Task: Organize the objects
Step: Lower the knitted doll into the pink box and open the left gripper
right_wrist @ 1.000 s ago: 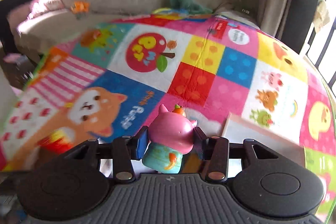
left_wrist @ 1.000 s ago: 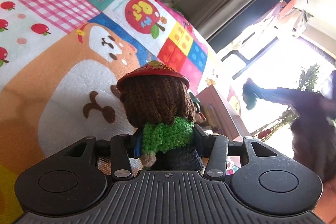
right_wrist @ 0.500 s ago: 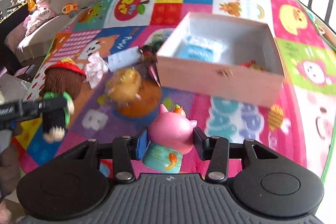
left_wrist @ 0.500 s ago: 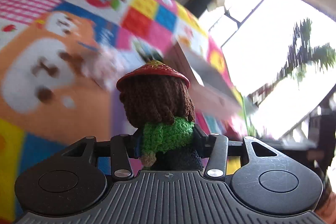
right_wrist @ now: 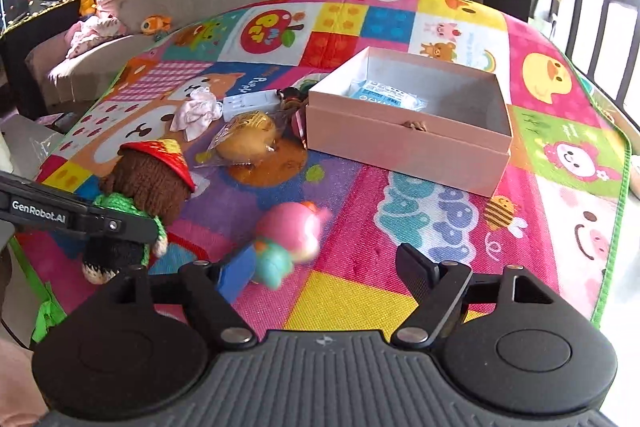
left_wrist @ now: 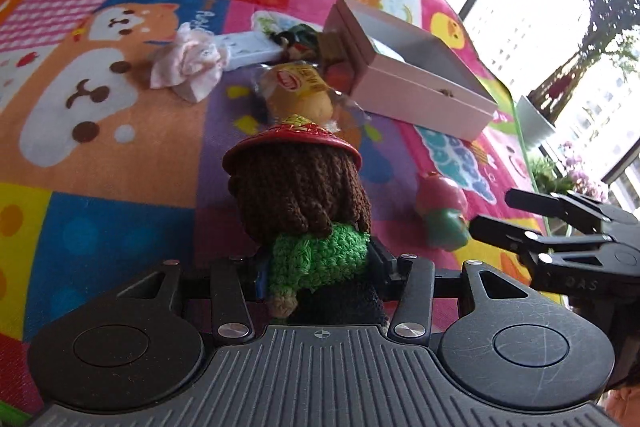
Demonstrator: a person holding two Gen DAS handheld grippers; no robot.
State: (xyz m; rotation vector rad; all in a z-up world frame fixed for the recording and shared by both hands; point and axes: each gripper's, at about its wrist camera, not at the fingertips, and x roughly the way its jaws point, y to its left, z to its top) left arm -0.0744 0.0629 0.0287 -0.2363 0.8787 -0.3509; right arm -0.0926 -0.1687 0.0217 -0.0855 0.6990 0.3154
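A colourful play mat covers the floor, printed with squares of animals, fruit and clouds. On it stands an open pink box, with a blue packet lying inside near its far wall. Left of the box there is a small heap of things: a wrapped bun, a white case, a crumpled pink cloth, and a dark item touching the box corner that is too small to name.

The left gripper is closed on the doll, a crocheted figure with brown hair, a red hat and a green scarf. Its pads press the doll at the scarf, and the doll is upright, above the mat.

The right gripper has just been opening, and its jaws now stand wide apart. The pig toy, pink with a teal body, is between them but closer to the left finger; the right finger is clearly apart from it. The toy looks blurred and tilted, so whether it already rests on the mat I cannot say. It is in front of the box, well apart from it.
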